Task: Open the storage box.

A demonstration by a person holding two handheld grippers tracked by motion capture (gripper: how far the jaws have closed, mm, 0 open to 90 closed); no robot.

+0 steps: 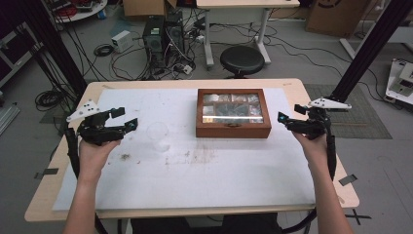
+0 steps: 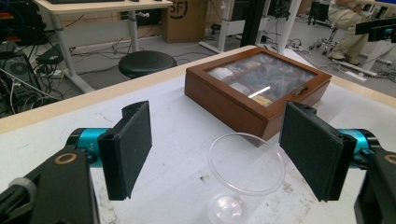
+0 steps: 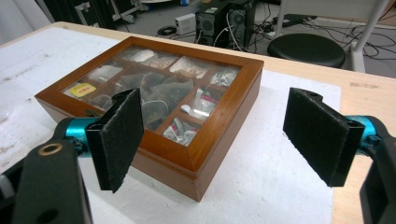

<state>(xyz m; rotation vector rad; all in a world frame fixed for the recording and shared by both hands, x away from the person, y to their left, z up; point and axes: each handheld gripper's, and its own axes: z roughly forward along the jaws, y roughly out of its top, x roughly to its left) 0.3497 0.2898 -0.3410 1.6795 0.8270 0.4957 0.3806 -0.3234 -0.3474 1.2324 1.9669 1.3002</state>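
Observation:
A brown wooden box (image 1: 233, 113) with a glass lid stands shut at the middle back of the white sheet; packets fill its compartments. A clear plastic cup (image 1: 158, 136) sits left of it. My left gripper (image 1: 124, 119) hovers open left of the cup, which lies just beyond its jaws (image 2: 245, 170), with the box (image 2: 257, 88) farther off. My right gripper (image 1: 288, 115) is held open just right of the box; in the right gripper view the box (image 3: 159, 102) lies ahead and left of its black pads (image 3: 119, 135). Nothing is between either pair of jaws.
The white foam sheet (image 1: 195, 175) covers most of the wooden table (image 1: 297, 90) and has dirty smudges near its middle. A black stool (image 1: 242, 59), computer towers (image 1: 163, 36) and cables stand on the floor behind the table.

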